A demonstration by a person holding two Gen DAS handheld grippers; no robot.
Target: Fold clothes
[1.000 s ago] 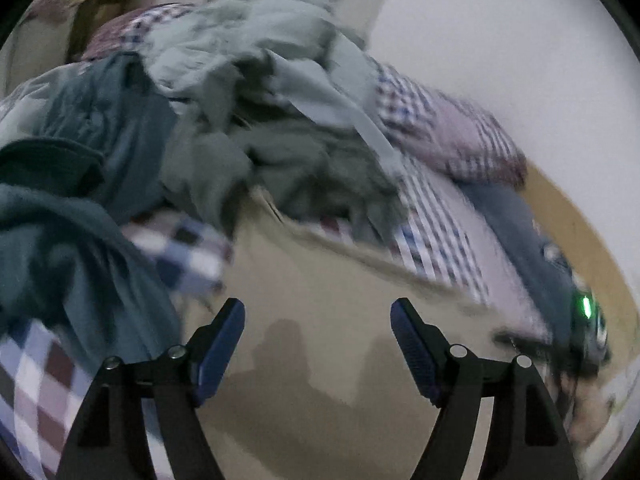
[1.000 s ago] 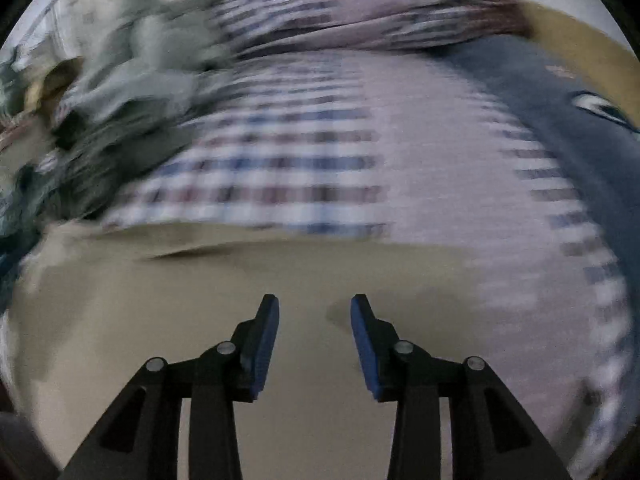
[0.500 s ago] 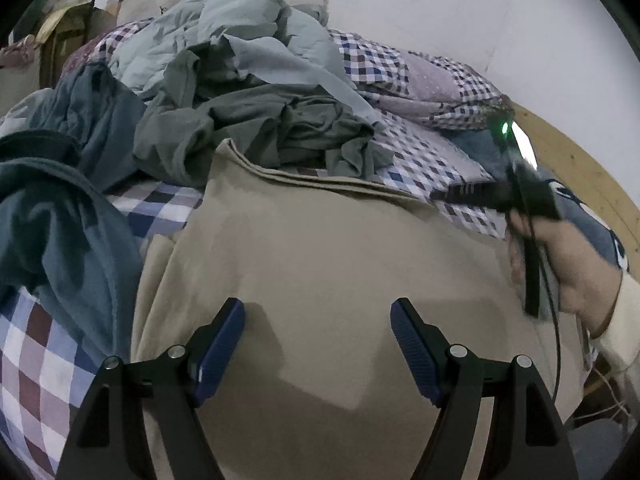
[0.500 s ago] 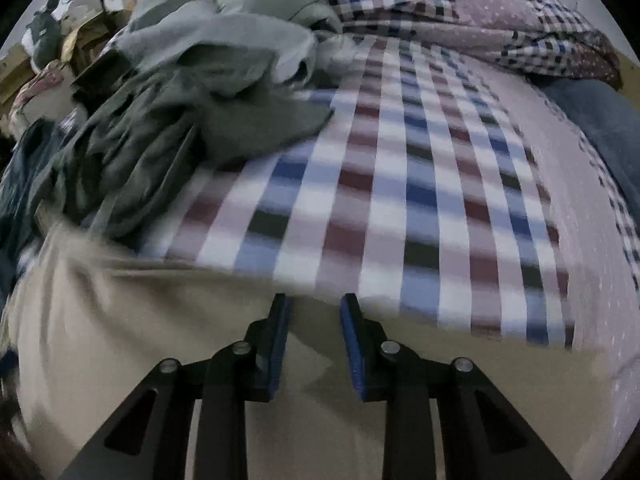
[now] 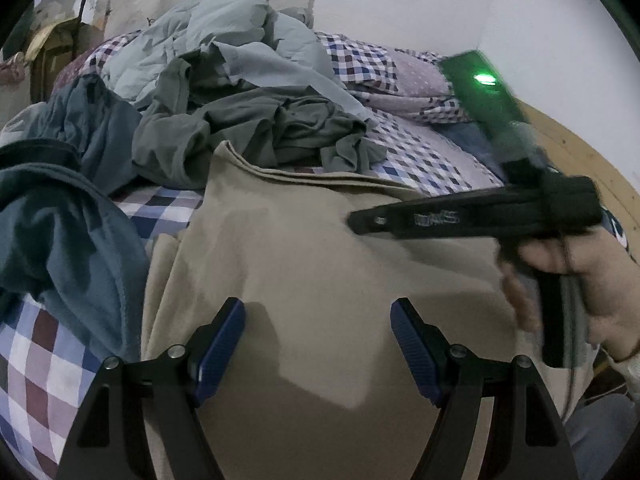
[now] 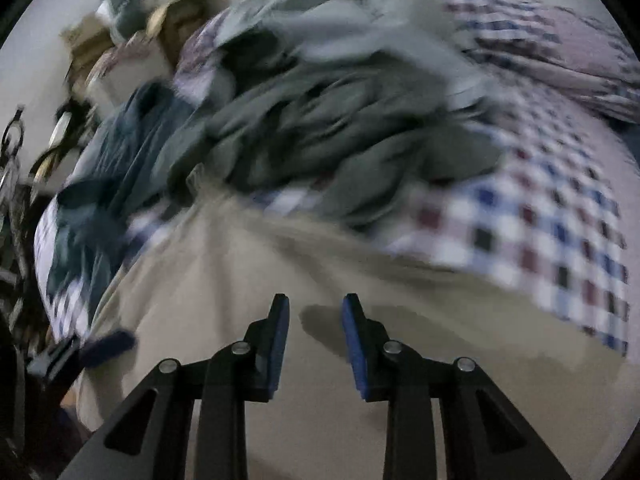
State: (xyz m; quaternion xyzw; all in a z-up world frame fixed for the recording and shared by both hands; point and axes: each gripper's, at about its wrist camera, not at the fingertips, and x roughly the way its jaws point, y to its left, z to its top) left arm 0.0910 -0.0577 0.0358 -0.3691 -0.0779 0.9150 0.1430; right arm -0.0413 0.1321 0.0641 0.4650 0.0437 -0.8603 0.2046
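Observation:
A beige garment (image 5: 320,260) lies spread flat on the checked bed; its far hem runs along a heap of clothes. My left gripper (image 5: 318,336) hovers low over its near part, open wide, nothing between the blue pads (image 5: 222,344). My right gripper (image 6: 316,332), also seen from the side in the left wrist view (image 5: 360,222) with a hand (image 5: 580,280) holding it, hangs over the beige garment (image 6: 224,288). Its jaws stand a narrow gap apart with only cloth showing below. The right wrist view is motion-blurred.
A crumpled grey-green pile (image 5: 256,128) and pale blue bedding (image 5: 224,28) lie behind the garment. A dark teal garment (image 5: 68,216) is bunched at the left. The checked sheet (image 5: 420,160), a pillow (image 5: 412,80) and a wooden bed frame (image 5: 580,152) are to the right.
The right gripper has swung left across the beige garment towards the pile, and its jaws are narrower than a second ago. The left gripper stays open in about the same place.

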